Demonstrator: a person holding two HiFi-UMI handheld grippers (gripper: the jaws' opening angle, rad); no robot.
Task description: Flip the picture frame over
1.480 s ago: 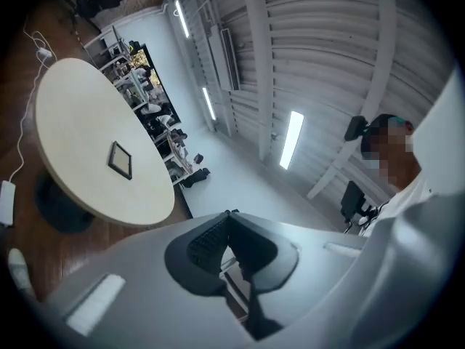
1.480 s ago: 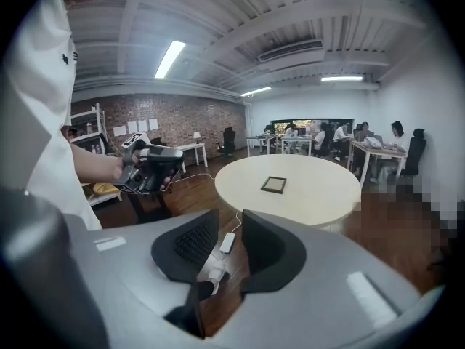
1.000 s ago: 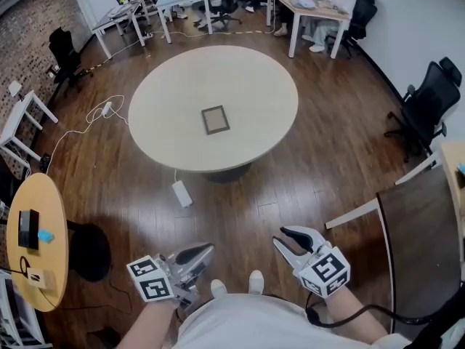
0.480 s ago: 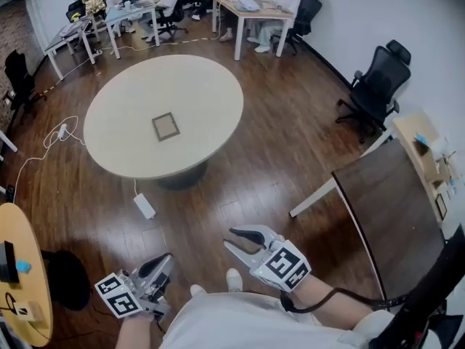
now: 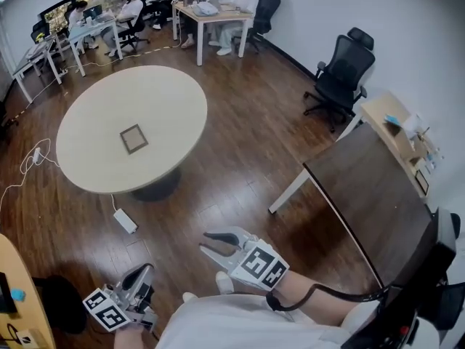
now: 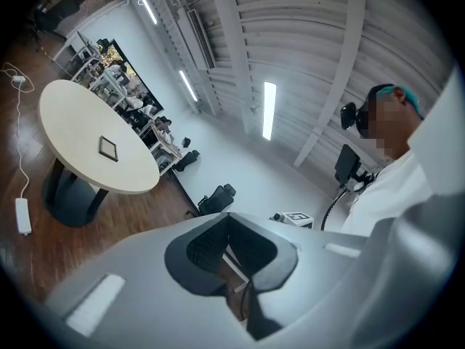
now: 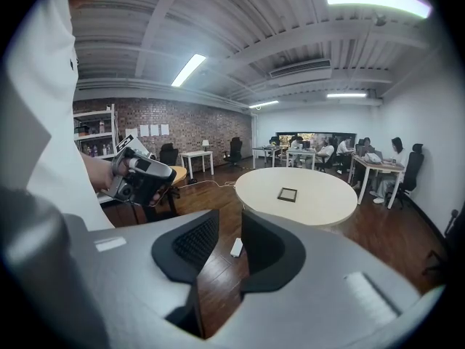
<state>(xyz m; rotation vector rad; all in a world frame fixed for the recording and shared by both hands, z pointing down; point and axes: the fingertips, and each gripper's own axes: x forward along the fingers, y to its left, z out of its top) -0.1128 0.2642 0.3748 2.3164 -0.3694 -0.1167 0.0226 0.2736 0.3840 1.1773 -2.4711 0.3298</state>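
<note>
The picture frame (image 5: pixel 134 138) lies flat, dark-rimmed, near the middle of the round beige table (image 5: pixel 87 173), far ahead across the wooden floor. Both grippers are held close to my body, well short of the table. My left gripper (image 5: pixel 140 271) is at the bottom left, shut and empty. My right gripper (image 5: pixel 205 243) stands open, nothing between its fingers. The right gripper view shows the frame (image 7: pixel 288 194) on the table (image 7: pixel 320 208), with the left gripper (image 7: pixel 138 177) in a hand at the left. In the left gripper view the frame (image 6: pixel 108 147) is small and distant.
A white power strip (image 5: pixel 124 220) and its cable lie on the floor beside the table's base. A dark brown table (image 5: pixel 370 195) stands at the right, a black office chair (image 5: pixel 340 71) beyond it. Desks with seated people (image 5: pixel 203 9) line the back wall.
The head view has swung right, so the table and frame have slid toward the picture's left. Both grippers sit lower and further left in the picture. Their jaws look unchanged.
</note>
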